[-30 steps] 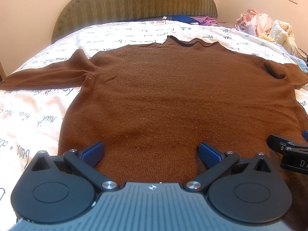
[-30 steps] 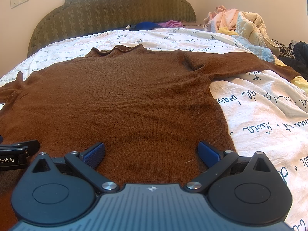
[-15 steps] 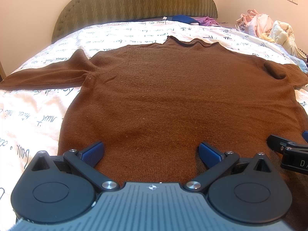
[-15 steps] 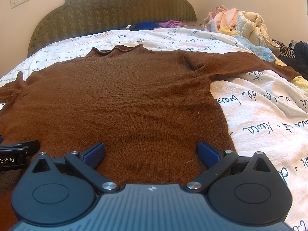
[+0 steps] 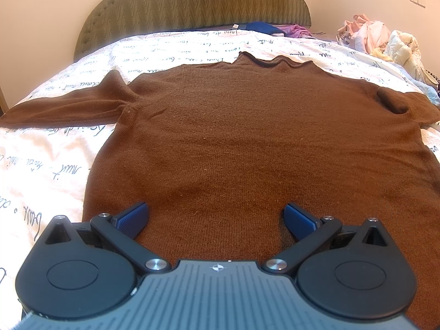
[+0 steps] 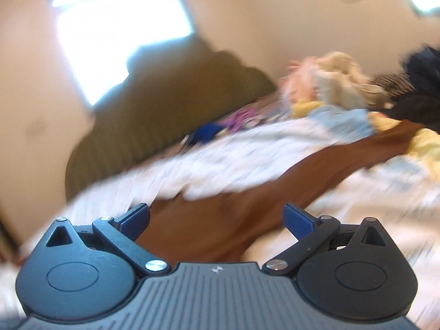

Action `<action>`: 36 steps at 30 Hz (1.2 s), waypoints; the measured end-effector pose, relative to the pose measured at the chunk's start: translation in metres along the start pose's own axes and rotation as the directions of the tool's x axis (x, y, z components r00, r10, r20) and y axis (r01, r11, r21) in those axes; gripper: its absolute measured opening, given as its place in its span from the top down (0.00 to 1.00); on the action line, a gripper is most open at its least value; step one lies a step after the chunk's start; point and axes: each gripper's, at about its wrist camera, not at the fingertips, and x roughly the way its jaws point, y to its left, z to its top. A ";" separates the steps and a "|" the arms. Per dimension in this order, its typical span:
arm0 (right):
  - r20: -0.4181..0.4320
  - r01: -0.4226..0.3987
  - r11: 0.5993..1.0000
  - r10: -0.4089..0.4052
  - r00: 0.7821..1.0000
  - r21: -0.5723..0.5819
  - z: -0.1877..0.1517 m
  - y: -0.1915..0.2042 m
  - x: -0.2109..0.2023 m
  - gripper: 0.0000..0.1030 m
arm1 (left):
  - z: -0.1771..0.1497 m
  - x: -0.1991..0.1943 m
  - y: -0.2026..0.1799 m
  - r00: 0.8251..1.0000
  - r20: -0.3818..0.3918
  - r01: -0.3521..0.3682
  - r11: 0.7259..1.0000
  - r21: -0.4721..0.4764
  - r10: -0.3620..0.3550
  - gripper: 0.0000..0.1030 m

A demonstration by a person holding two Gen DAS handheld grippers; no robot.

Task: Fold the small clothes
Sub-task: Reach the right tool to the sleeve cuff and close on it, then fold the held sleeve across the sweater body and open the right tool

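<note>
While the brown sweater (image 5: 247, 137) lies flat and spread out on the white script-print bedsheet (image 5: 41, 165), collar toward the green padded headboard (image 5: 192, 2), both sleeves stretch out sideways, one to the left edge of the left wrist view, the other cut off at the right. Left gripper (image 5: 216, 217) sits low over the sweater's hem area, blue pads (image 5: 131, 217) wide apart, nothing between them; whether they touch the knit, can't tell. Clothes pile (image 5: 379, 38), pink and cream, sits at the far right side of the bed; a dark blue item (image 5: 258, 26) and a purple one (image 5: 294, 30) lie near the headboard. Right wrist view is heavily motion-blurred and tilted. Right gripper (image 6: 216, 217) is also spread wide, empty, above a brown sleeve (image 6: 316, 165) running diagonally up toward the right across the sheet. Same pile shows there as a blur of pink, cream, light blue and yellow fabric (image 6: 330, 93), with something dark (image 6: 420, 82) at the right edge. Bright window (image 6: 121, 27) upper left, washed out.
</note>
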 end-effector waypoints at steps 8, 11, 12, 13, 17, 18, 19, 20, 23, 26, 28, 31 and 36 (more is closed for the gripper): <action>0.017 0.112 0.842 -0.142 0.990 0.528 0.092 -0.221 0.061 0.02 | 0.001 0.000 0.002 1.000 0.003 0.004 1.000 -0.012 -0.004 0.00; -0.019 0.134 0.763 -0.158 0.987 0.633 0.090 -0.268 0.085 0.15 | 0.001 0.000 0.002 1.000 0.003 0.004 1.000 -0.012 -0.004 0.00; -0.032 0.149 0.746 -0.169 0.985 0.649 0.088 -0.276 0.092 0.17 | 0.001 0.000 0.002 1.000 0.003 0.005 1.000 -0.012 -0.005 0.00; -0.040 0.166 0.740 -0.186 0.982 0.652 0.085 -0.280 0.096 0.19 | 0.001 0.000 0.002 1.000 0.003 0.005 1.000 -0.012 -0.005 0.00; -0.061 0.213 0.727 -0.230 0.971 0.653 0.080 -0.290 0.106 0.19 | 0.001 0.000 0.002 1.000 0.004 0.005 1.000 -0.012 -0.005 0.00; -0.064 0.217 0.729 -0.232 0.970 0.649 0.079 -0.291 0.110 0.20 | 0.001 0.001 0.002 1.000 0.004 0.005 1.000 -0.013 -0.005 0.00; -0.067 0.222 0.735 -0.235 0.970 0.641 0.079 -0.291 0.112 0.41 | 0.001 0.000 0.002 1.000 0.004 0.005 1.000 -0.013 -0.005 0.00; -0.072 0.230 0.746 -0.238 0.969 0.625 0.079 -0.290 0.115 0.61 | 0.001 0.001 0.002 1.000 0.004 0.005 1.000 -0.014 -0.005 0.00; -0.053 0.236 0.778 -0.254 0.966 0.583 0.084 -0.283 0.115 0.94 | 0.001 0.001 0.002 1.000 0.006 0.008 1.000 -0.018 -0.008 0.00; 0.017 0.227 0.853 -0.266 0.964 0.471 0.100 -0.247 0.102 0.95 | 0.000 0.001 0.003 1.000 0.008 0.012 1.000 -0.025 -0.011 0.00; 0.063 0.159 0.921 -0.193 0.979 0.354 0.111 -0.197 0.093 0.95 | 0.000 0.001 0.004 1.000 0.011 0.016 0.999 -0.033 -0.016 0.00; 0.054 -0.061 0.971 0.050 0.997 0.233 0.102 -0.097 0.090 0.95 | -0.001 0.001 0.007 1.000 0.017 0.025 0.998 -0.049 -0.024 0.00; -0.141 -0.387 0.908 0.410 0.901 0.162 0.021 0.082 0.121 0.94 | -0.002 -0.001 0.007 0.999 0.020 0.030 0.998 -0.048 -0.029 0.00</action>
